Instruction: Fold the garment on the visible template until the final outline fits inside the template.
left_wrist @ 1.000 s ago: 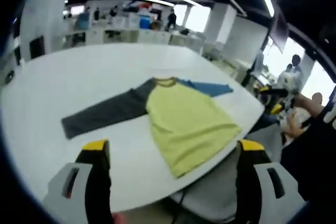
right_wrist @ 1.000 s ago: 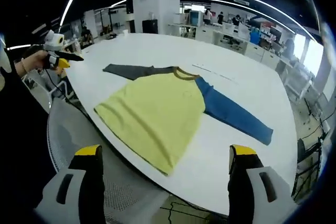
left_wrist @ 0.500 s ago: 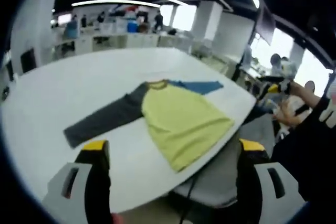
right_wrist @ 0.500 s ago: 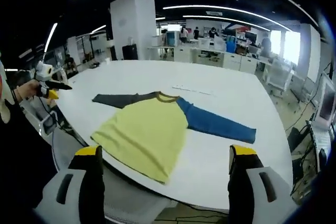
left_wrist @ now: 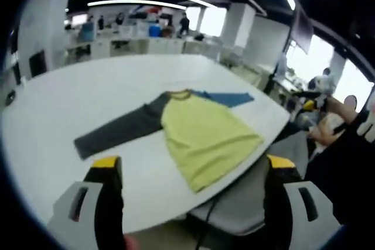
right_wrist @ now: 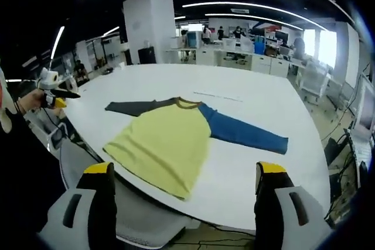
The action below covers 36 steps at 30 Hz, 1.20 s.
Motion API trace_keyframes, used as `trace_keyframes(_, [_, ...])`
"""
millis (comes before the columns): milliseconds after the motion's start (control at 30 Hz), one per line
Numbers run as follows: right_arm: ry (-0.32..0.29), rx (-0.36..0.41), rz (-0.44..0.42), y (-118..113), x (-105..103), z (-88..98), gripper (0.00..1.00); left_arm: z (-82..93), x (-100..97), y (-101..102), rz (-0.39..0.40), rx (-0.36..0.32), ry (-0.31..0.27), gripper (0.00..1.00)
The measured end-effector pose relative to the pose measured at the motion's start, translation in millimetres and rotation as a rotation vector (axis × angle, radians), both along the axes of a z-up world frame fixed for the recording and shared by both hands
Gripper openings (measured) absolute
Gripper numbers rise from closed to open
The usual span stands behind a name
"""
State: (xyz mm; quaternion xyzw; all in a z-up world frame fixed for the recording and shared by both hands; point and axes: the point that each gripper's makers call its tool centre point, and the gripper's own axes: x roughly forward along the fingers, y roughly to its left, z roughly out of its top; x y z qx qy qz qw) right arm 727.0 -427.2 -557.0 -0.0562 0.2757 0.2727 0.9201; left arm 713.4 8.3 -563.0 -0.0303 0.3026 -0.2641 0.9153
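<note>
Both my left gripper (left_wrist: 190,171) and right gripper (right_wrist: 186,177) spread empty, well off the yellow raglan shirt with grey and blue sleeves (right_wrist: 167,139); its hem overhangs the white table (right_wrist: 263,109), so a careless pull risks sliding it off.

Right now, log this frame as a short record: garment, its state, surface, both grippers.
garment: long-sleeved shirt, yellow body, grey sleeve, blue sleeve
state: lying flat, unfolded, both sleeves spread out
surface: white table, hem near its edge
template: no outline discernible
left gripper: open, off the shirt
right gripper: open, off the shirt
</note>
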Motion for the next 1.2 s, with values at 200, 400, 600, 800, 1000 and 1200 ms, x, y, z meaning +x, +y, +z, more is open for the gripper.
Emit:
trace_keyframes(200, [0.006,0.019,-0.008,-9.9,5.3,-2.5,1.0,2.0,2.5,-7.9,0.016,-0.013,-0.005,0.94])
trace_keyframes(400, [-0.007,0.015,-0.013,-19.9,12.8,-3.5,0.97,-1.2,3.1,-18.5,0.008,0.0,0.014,0.94])
trace_keyframes(600, [-0.001,0.032,-0.011,-26.0,22.8,-6.7,0.97,-3.5,7.2,-27.5,0.004,0.006,0.024,0.94])
trace_keyframes(800, [0.011,0.032,-0.007,-34.1,38.2,-10.7,0.96,-1.0,13.5,-30.4,0.018,0.003,0.019,0.95])
trace_keyframes(1000, [0.032,0.042,-0.013,-45.9,59.0,-20.3,0.95,-7.0,20.4,-36.5,0.034,0.0,0.038,0.95])
trace_keyframes(1200, [0.059,0.118,-0.048,-58.7,87.0,-29.6,0.93,-13.8,27.8,-43.5,0.035,0.013,0.063,0.95])
